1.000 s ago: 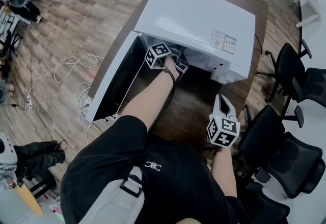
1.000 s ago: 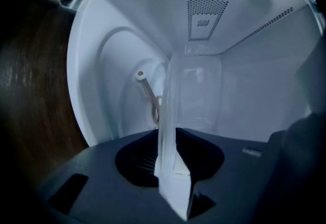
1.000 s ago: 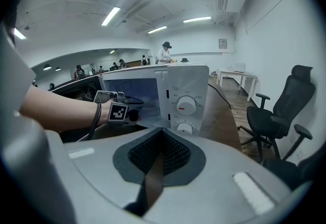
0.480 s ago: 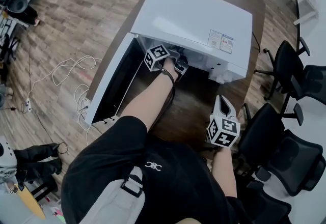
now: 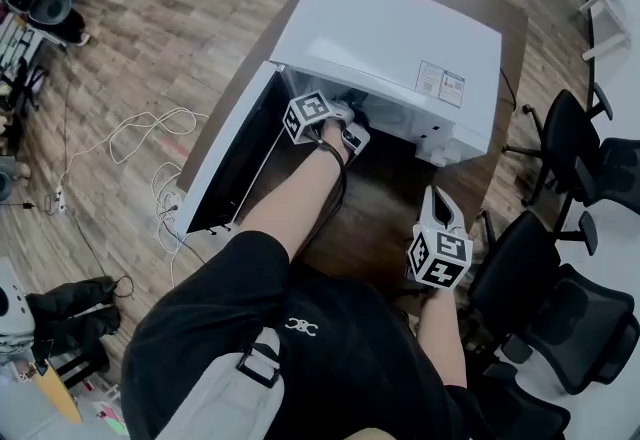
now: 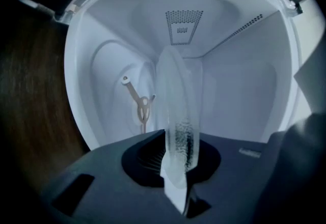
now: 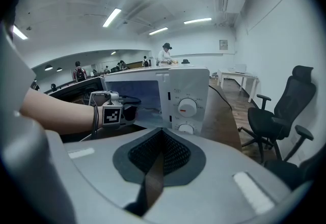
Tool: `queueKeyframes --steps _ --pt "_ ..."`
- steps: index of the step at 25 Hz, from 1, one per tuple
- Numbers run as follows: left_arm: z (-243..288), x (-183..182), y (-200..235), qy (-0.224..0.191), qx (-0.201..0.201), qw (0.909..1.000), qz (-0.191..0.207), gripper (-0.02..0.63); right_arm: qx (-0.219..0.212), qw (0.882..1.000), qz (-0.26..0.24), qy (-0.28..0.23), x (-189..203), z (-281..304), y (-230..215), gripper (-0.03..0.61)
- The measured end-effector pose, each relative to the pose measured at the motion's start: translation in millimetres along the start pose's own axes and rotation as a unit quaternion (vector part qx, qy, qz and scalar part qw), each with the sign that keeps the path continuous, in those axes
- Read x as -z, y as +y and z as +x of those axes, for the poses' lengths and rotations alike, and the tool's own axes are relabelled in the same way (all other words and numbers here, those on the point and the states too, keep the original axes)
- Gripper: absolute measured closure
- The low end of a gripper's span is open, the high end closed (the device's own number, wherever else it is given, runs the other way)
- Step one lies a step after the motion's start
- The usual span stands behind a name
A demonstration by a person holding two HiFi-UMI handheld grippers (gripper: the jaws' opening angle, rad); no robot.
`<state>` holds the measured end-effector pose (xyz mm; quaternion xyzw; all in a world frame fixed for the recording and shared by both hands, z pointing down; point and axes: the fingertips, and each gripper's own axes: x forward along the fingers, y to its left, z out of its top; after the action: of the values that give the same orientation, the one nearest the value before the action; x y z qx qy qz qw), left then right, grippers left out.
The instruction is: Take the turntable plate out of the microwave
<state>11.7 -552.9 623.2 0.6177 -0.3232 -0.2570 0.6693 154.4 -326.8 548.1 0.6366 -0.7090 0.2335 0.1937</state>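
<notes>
The white microwave (image 5: 390, 38) stands on a dark wooden table with its door (image 5: 225, 163) swung open to the left. My left gripper (image 5: 355, 123) reaches into the cavity mouth. In the left gripper view the clear glass turntable plate (image 6: 178, 101) runs edge-on between the jaws of the left gripper (image 6: 178, 167), which is shut on its rim; the jaws have just eased slightly wider, still clamping the plate. The roller hub (image 6: 141, 108) shows bare beside the plate, against the cavity wall. My right gripper (image 5: 437, 203) hovers at the table's near right, shut and holding nothing.
Black office chairs (image 5: 580, 158) crowd the table's right side. White cables (image 5: 150, 128) lie on the wood floor to the left of the open door. The microwave's control knobs (image 7: 187, 107) face the right gripper.
The left gripper has lifted a little at the cavity mouth with the plate's rim in it. The right gripper has stayed put.
</notes>
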Motion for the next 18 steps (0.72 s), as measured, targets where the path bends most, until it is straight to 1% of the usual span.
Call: queueKeyframes --steps 5,13,18 --pt "-19 3 2 -0.004 0.013 0.9998 -0.016 0.561 -0.007 1.0 -0.004 -0.006 -1 -5 5 0.569" --pt "-42 17 -13 0.007 0.042 0.9991 -0.001 0.561 -0.018 1.0 -0.011 -0.014 1 -15 13 0.569" --pt "-63 24 -20 0.004 0.059 0.9982 -0.009 0.561 -0.03 0.999 -0.021 -0.024 -4 -20 19 0.569"
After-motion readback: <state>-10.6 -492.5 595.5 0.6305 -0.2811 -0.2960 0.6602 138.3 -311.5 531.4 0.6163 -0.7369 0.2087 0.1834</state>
